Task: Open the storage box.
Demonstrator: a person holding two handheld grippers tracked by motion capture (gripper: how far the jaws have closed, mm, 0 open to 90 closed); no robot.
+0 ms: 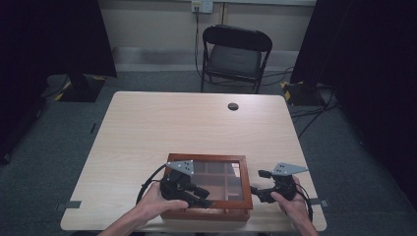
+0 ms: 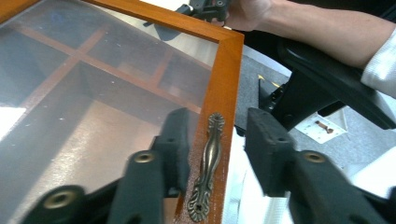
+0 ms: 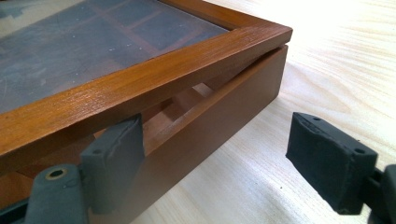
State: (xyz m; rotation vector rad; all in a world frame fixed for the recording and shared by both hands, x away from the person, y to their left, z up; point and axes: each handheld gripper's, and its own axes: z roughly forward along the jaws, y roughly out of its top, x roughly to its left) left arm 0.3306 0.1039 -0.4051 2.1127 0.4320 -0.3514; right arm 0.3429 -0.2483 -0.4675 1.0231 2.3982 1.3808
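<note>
A wooden box with a glass lid sits at the table's near edge, with compartments visible through the glass. My left gripper lies over the lid's front frame. In the left gripper view its jaws stand open on either side of the brass handle without pressing it. My right gripper is at the box's right side, open. In the right gripper view one pad sits in the gap under the raised lid, against the box base. The other pad hangs over the table.
The light wooden table stretches beyond the box, with a round cable hole near its far edge. A black folding chair stands behind it. Dark curtains and stand bases flank both sides. The box lies close to the table's front edge.
</note>
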